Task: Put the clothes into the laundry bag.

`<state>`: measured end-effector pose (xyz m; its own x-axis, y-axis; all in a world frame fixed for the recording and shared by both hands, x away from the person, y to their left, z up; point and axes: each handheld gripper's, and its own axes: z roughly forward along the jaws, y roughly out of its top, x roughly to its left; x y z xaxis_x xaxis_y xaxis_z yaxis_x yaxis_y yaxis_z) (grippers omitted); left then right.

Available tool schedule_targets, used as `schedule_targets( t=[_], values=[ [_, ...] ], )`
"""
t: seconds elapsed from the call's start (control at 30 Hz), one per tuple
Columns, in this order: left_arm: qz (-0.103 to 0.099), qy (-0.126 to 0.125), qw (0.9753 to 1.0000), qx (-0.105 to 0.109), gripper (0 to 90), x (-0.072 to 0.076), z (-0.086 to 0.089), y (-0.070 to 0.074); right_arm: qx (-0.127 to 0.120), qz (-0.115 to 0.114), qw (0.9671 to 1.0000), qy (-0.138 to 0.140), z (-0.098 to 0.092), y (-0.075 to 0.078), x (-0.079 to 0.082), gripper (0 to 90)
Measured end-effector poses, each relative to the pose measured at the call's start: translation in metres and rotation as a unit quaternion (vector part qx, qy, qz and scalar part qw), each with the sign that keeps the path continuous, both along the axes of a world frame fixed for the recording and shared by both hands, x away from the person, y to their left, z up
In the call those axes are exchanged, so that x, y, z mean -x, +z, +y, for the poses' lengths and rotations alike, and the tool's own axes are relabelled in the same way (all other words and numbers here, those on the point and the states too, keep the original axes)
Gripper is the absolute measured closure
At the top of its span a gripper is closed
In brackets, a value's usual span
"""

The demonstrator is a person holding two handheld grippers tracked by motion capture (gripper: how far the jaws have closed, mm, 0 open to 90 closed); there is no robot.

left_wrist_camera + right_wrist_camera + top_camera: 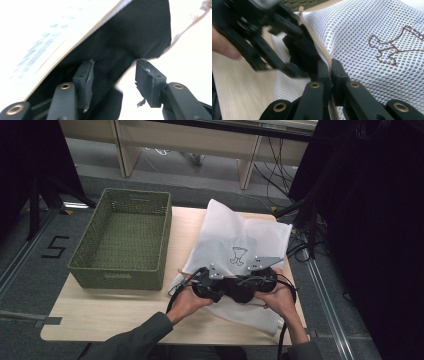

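Observation:
A white mesh bag (pixel 235 235) with a brown stitched figure (pixel 394 47) lies on the wooden table (pixel 110 315). Both hands hold their grippers close together at the bag's near edge. My right gripper (pixel 329 67) is shut on the bag's zipper seam (pixel 322 53), its jaws pressed together over the mesh (pixel 362 30). My left gripper (pixel 113 75) is open, its jaws spread wide. Between and beyond them is a dark shape (pixel 130 37) bordered by white fabric (pixel 37 32); I cannot tell what it is. In the right gripper view the left gripper (pixel 297 53) sits blurred right beside the seam.
A green woven basket (pixel 120 272) stands on the table's left half, with nothing in it, close beside the bag. Black cables (pixel 172 300) trail from the grippers toward the person. Desks and cables sit on the floor beyond the table's far edge.

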<state>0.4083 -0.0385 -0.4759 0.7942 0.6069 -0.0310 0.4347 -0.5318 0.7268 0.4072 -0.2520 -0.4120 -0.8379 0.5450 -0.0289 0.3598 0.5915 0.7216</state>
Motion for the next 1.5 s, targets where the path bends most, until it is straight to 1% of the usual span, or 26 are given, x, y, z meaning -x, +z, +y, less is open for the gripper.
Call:
schedule_targets(
  t=[0.1, 0.13, 0.2, 0.23, 0.33, 0.43, 0.5, 0.53, 0.57, 0.63, 0.7, 0.77, 0.83, 0.93, 0.97, 1.0, 1.03, 1.1, 1.13, 1.17, 1.2, 1.27, 1.3, 1.37, 1.43, 1.5],
  values=[
    [0.004, 0.006, 1.0, -0.006, 44.4, 0.005, 0.015, 0.002, -0.001, 0.003, 1.0, -0.001, 0.0, -0.001, 0.0, 88.4],
    [0.001, 0.01, 0.9999, -0.008, 43.6, 0.006, 0.02, 0.001, 0.0, 0.003, 1.0, -0.002, 0.0, -0.001, 0.0, 88.4],
    [0.002, 0.014, 0.9998, -0.013, 42.2, 0.008, 0.027, 0.0, 0.0, 0.003, 1.0, -0.001, 0.0, -0.001, 0.0, 88.4],
    [0.006, 0.014, 0.9998, -0.013, 42.0, 0.008, 0.029, -0.001, 0.001, 0.002, 1.0, 0.001, 0.0, -0.001, 0.0, 88.4],
    [0.013, 0.018, 0.9997, -0.008, 41.9, 0.007, 0.031, -0.005, 0.003, 0.005, 1.0, 0.0, 0.001, -0.002, 0.0, 88.4],
    [0.016, 0.007, 0.9998, -0.009, 43.4, 0.007, 0.024, -0.008, 0.003, 0.003, 1.0, 0.002, 0.001, -0.001, 0.0, 88.4],
    [0.015, 0.001, 0.9998, -0.014, 48.1, 0.004, 0.019, -0.01, 0.003, 0.003, 1.0, 0.002, 0.001, -0.001, 0.0, 88.3],
    [0.009, 0.001, 0.9998, -0.017, 54.4, 0.001, 0.016, -0.013, 0.003, 0.003, 1.0, 0.002, 0.001, -0.001, 0.0, 88.4],
    [0.009, 0.002, 0.9998, -0.017, 60.2, -0.002, 0.015, -0.014, 0.003, 0.003, 1.0, 0.002, 0.001, -0.001, 0.0, 88.3],
    [-0.002, 0.023, 0.9997, -0.008, 71.4, -0.012, 0.012, -0.018, 0.003, 0.003, 1.0, 0.002, 0.0, -0.001, 0.0, 88.4],
    [-0.012, 0.04, 0.9991, -0.006, 79.1, -0.02, 0.009, -0.02, 0.003, 0.001, 1.0, 0.003, 0.0, -0.001, 0.0, 88.4],
    [-0.027, 0.05, 0.9983, -0.011, 84.2, -0.026, 0.006, -0.021, 0.002, 0.003, 1.0, 0.001, 0.0, -0.001, 0.0, 88.4],
    [-0.032, 0.057, 0.9978, -0.012, 85.1, -0.03, 0.004, -0.022, 0.002, 0.003, 1.0, 0.001, 0.0, -0.001, 0.0, 88.4],
    [-0.034, 0.059, 0.9977, -0.01, 83.9, -0.029, 0.003, -0.022, 0.004, 0.002, 1.0, 0.004, 0.0, -0.001, 0.0, 88.4],
    [-0.031, 0.056, 0.9979, -0.007, 81.6, -0.027, 0.003, -0.022, 0.003, 0.003, 1.0, 0.002, 0.0, -0.001, 0.0, 88.4],
    [-0.026, 0.048, 0.9985, -0.007, 77.5, -0.025, 0.004, -0.021, 0.002, 0.003, 1.0, 0.001, 0.0, -0.001, 0.0, 88.4],
    [-0.022, 0.039, 0.9989, -0.012, 73.5, -0.023, 0.004, -0.019, 0.003, 0.003, 1.0, 0.002, 0.0, -0.001, 0.0, 88.4],
    [-0.027, 0.029, 0.9991, -0.018, 65.8, -0.015, 0.01, -0.014, 0.004, 0.002, 1.0, 0.002, 0.0, -0.001, 0.0, 88.4],
    [-0.023, 0.028, 0.9992, -0.016, 60.6, -0.013, 0.013, -0.013, 0.004, 0.002, 1.0, 0.004, 0.0, -0.001, 0.0, 88.4],
    [-0.015, 0.03, 0.9993, -0.014, 55.3, -0.009, 0.019, -0.01, 0.004, 0.001, 1.0, 0.006, 0.0, -0.001, 0.0, 88.4],
    [-0.015, 0.03, 0.9993, -0.015, 51.0, -0.006, 0.023, -0.008, 0.004, 0.001, 1.0, 0.006, 0.001, -0.001, 0.0, 88.4],
    [-0.016, 0.027, 0.9991, -0.028, 45.9, 0.0, 0.032, -0.007, 0.005, 0.001, 1.0, 0.006, 0.001, -0.002, 0.0, 88.4],
    [-0.011, 0.029, 0.9989, -0.035, 44.3, 0.003, 0.038, -0.008, 0.006, 0.002, 1.0, 0.006, 0.001, -0.002, 0.0, 88.4],
    [-0.004, 0.035, 0.9985, -0.041, 44.8, 0.005, 0.046, -0.013, 0.006, 0.005, 1.0, 0.004, 0.002, -0.002, 0.0, 88.4],
    [0.003, 0.036, 0.9989, -0.03, 48.3, 0.004, 0.049, -0.018, 0.008, 0.005, 0.9999, 0.006, 0.002, -0.003, 0.0, 88.4],
    [0.011, 0.034, 0.9989, -0.03, 52.5, 0.002, 0.046, -0.019, 0.009, 0.004, 0.9999, 0.007, 0.003, -0.003, 0.0, 88.4]
  ],
)
